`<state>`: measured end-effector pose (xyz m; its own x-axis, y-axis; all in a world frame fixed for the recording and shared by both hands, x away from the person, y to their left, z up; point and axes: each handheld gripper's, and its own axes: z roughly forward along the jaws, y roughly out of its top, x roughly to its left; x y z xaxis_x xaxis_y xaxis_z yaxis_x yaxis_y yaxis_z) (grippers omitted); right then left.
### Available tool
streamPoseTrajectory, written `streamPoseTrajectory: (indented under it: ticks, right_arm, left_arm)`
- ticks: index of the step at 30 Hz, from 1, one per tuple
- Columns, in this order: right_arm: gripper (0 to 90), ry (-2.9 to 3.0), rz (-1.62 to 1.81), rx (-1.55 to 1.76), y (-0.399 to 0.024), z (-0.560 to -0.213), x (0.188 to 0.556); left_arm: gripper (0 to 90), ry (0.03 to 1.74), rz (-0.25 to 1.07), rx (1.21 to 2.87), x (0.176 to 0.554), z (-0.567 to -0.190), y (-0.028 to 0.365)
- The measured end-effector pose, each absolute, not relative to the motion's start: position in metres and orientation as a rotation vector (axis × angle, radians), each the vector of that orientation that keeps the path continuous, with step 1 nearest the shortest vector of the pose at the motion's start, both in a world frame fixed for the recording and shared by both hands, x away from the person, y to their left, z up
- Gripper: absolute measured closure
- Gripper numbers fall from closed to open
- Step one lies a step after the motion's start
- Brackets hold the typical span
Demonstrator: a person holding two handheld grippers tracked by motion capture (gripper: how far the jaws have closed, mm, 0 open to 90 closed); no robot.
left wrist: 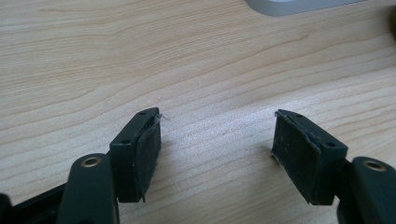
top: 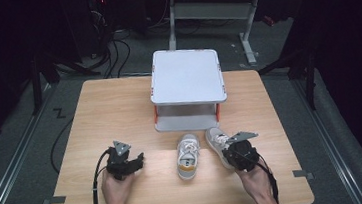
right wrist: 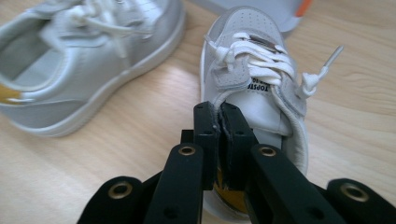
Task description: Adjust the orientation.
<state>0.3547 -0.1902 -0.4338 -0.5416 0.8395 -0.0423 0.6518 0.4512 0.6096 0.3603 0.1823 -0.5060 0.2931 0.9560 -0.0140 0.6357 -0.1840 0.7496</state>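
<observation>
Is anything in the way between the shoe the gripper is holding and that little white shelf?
Nothing visible. The right gripper is shut on the right shoe, whose toe points at the white shelf just ahead, with bare table between. The other shoe lies off to its side.

Your left gripper (top: 137, 161) sits low on the left of the wooden table (top: 109, 109), jaws apart over bare wood, your left hand (top: 117, 186) behind it. Your right gripper (top: 229, 153) is at the heel of the right-hand shoe (top: 216, 140), which lies angled, toe toward the white stand (top: 186, 76); whether the jaws pinch the heel can't be read from up here. The other shoe (top: 188, 156) lies just beside it to the left, apart from it, toe also toward the stand. The stand is a two-level shelf with orange posts at the table's far middle. Your right hand (top: 254, 180) grips from below. Cables trail on the dark floor (top: 22, 147) beyond.
</observation>
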Motion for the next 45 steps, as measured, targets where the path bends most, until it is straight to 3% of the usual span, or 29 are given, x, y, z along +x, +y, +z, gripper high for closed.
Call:
streamPoseTrajectory:
  ticks: [15, 25, 33, 45]
  right_arm:
    - [82.3, 2.481, 0.818, 1.241, -0.159, -0.439, 0.348]
    - [71.1, 2.533, 0.917, 1.226, -0.153, -0.442, 0.349]
    - [51.4, 2.546, 1.029, 1.221, -0.161, -0.443, 0.35]
    - [48.8, 2.324, 1.248, 1.179, -0.203, -0.421, 0.354]
  left_arm:
    - [32.6, 1.421, 0.632, 1.916, 0.36, -0.506, 0.182]
    - [32.6, 1.42, 0.635, 1.917, 0.36, -0.506, 0.181]
    - [32.8, 1.421, 0.635, 1.917, 0.36, -0.506, 0.181]
    - [32.6, 1.435, 0.642, 1.912, 0.36, -0.506, 0.18]
